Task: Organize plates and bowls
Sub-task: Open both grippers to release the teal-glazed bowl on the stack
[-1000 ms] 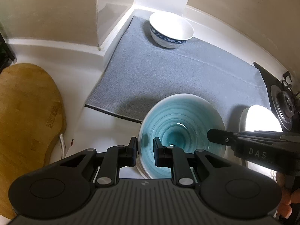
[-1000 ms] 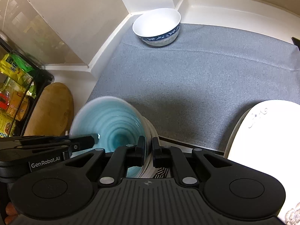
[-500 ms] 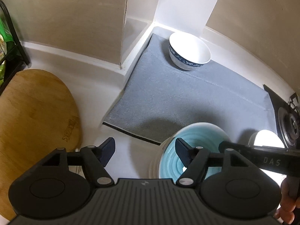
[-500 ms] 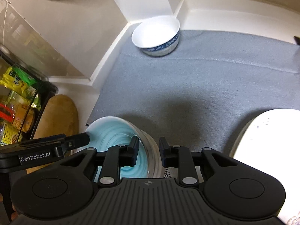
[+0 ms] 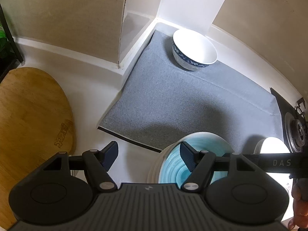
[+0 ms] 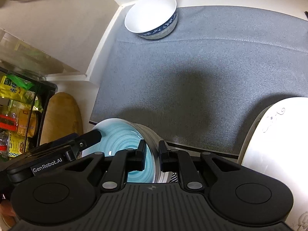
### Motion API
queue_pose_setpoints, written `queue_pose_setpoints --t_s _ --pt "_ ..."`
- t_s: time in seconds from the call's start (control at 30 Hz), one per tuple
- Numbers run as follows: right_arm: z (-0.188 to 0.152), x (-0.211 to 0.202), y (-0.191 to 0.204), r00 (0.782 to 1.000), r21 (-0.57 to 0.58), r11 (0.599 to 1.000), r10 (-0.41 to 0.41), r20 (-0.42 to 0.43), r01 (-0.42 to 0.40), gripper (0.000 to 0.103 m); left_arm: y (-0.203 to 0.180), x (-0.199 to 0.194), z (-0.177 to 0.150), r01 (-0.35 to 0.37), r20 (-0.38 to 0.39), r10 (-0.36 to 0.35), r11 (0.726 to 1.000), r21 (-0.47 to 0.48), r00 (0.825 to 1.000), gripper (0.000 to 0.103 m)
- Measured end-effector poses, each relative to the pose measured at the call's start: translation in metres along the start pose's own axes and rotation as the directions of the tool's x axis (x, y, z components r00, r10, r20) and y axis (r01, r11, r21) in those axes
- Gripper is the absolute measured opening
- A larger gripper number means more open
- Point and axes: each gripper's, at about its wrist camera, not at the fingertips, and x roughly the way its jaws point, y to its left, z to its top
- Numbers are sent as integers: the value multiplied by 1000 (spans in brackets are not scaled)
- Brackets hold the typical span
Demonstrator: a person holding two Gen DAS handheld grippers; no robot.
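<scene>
Two grippers worked at the near edge of the grey mat [image 5: 188,100]. The left gripper [image 5: 148,153] had its jaws wide apart and held nothing, one finger over the white counter [image 5: 90,88] beside the mat, the other above the teal bowl [image 5: 192,154]. The right gripper [image 6: 151,152] had its jaws close together on the rim of the teal bowl [image 6: 123,134]; motion blur kept me from telling whether the pads pressed the rim or stood just off it. That bowl sat nested in a pale dish [image 6: 149,134] at the mat's near-left corner, partly over the edge. A white bowl with a blue band [image 6: 152,17] stood upright at the mat's far-left corner, against the wall. A white plate [image 6: 277,134] lay at the mat's near-right edge. Left of the mat, on the counter, lay a wooden board [image 5: 30,115]. A stove burner [image 5: 294,129] showed past the mat's right side.
</scene>
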Motion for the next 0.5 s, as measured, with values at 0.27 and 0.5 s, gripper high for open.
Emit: queue_pose_setpoints --t_s 0.27,0.5 --pt "3 -20 3 996 -68 998 9 88 -3 55 -3 -12 15 34 81 -33 999 -5 996 93" --pt "44 -30 -14 969 -15 999 -41 245 46 62 -9 -1 53 73 154 -48 984 -162 987 103"
